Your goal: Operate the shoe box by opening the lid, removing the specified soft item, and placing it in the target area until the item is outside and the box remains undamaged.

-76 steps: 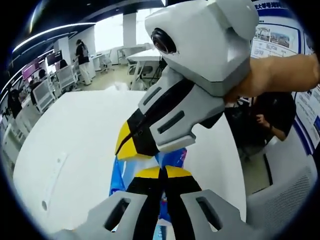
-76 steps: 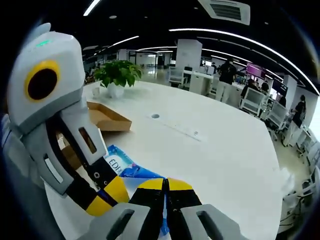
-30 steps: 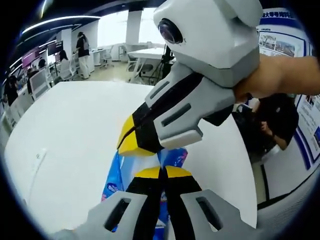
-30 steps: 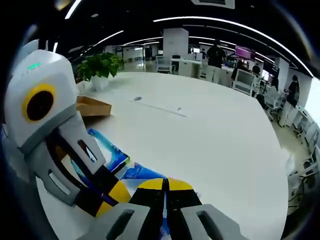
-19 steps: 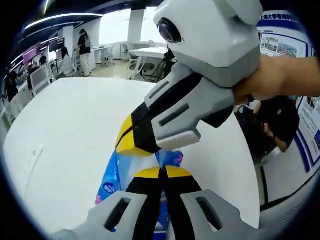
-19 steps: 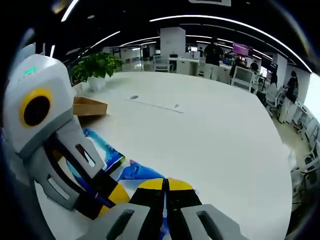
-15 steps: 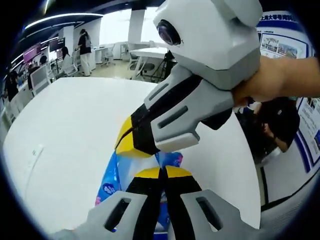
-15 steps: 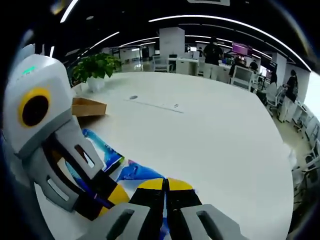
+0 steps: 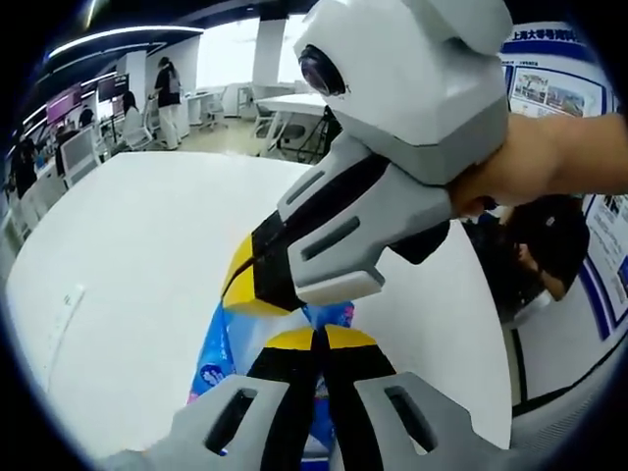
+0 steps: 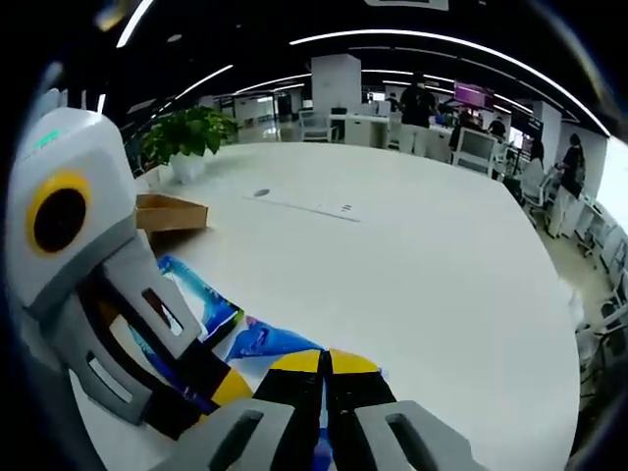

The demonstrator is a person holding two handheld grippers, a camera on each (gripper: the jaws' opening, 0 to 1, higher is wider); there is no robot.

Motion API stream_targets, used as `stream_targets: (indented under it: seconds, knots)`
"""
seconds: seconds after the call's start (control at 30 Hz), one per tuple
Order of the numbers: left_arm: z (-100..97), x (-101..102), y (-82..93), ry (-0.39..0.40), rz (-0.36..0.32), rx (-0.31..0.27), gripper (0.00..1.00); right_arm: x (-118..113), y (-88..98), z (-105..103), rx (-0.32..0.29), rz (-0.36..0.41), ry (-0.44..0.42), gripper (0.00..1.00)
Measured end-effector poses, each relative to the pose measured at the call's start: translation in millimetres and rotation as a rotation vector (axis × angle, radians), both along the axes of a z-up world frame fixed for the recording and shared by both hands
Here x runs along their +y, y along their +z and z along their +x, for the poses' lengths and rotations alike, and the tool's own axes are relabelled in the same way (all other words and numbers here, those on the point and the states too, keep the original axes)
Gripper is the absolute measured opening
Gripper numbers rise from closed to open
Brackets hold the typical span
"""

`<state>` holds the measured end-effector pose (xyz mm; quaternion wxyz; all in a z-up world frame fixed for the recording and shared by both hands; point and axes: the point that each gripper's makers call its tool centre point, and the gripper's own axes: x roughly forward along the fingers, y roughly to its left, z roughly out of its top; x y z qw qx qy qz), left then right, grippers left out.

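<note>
Soft pack carried clear of the box, both jaws clamped on it

The left hand-held gripper point(image 9: 316, 339) and right hand-held gripper point(image 10: 326, 361) stay pinched tight on the blue soft pack point(image 10: 265, 340), now lower over the white surface point(image 10: 422, 255); the cardboard shoe box point(image 10: 169, 211) sits well behind, so set-down seems near.

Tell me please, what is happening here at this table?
A person holds a gripper in each hand, and both the left gripper and the right gripper are shut on a soft blue plastic package, held between them just over the white table. The open cardboard box sits behind on the table, beside a potted plant, so the package is already out of the box. Whether the package touches the table cannot be told.
</note>
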<state>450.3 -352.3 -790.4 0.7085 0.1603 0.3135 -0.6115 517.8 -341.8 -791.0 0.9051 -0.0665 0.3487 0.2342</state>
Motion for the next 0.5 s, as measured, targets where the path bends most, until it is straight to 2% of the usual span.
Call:
stream_targets:
  seconds: [0.5]
  knots:
    - [2.0, -3, 2.0, 0.012, -0.003, -0.022, 0.00, 1, 3.9, -10, 0.006, 0.007, -0.025, 0.00]
